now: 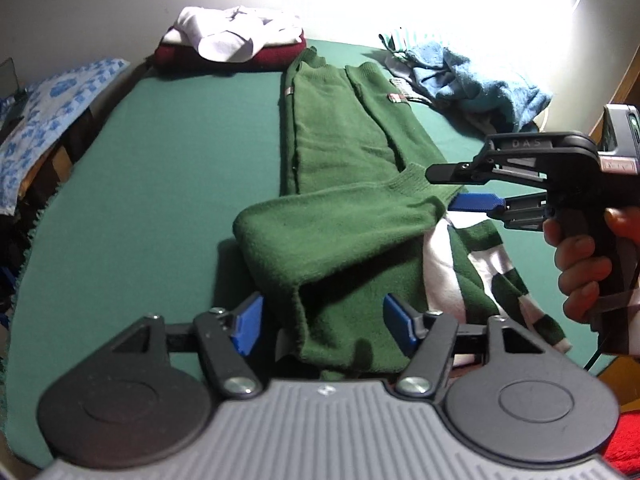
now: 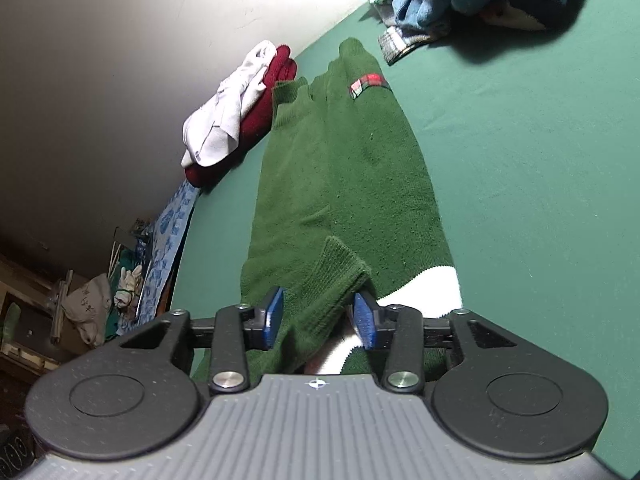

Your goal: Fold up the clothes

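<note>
A dark green knit sweater (image 1: 340, 132) with a red plaid patch lies lengthwise on the green surface (image 1: 160, 160), and its white-striped part shows at the near right. One sleeve (image 1: 340, 232) is folded across the body. My left gripper (image 1: 324, 326) is open, its blue pads standing on either side of the sleeve's near fold without pressing it. My right gripper (image 1: 444, 188), held by a hand, comes in from the right. In the right wrist view the right gripper (image 2: 320, 320) is open, and the ribbed cuff (image 2: 340, 268) lies loose between its blue pads.
A folded stack of maroon and white clothes (image 1: 236, 44) sits at the far edge by the wall. A crumpled pile of blue clothes (image 1: 472, 76) lies at the far right. A blue-and-white patterned cloth (image 1: 48, 120) hangs beyond the left edge. Something red (image 1: 628, 440) sits at the near right.
</note>
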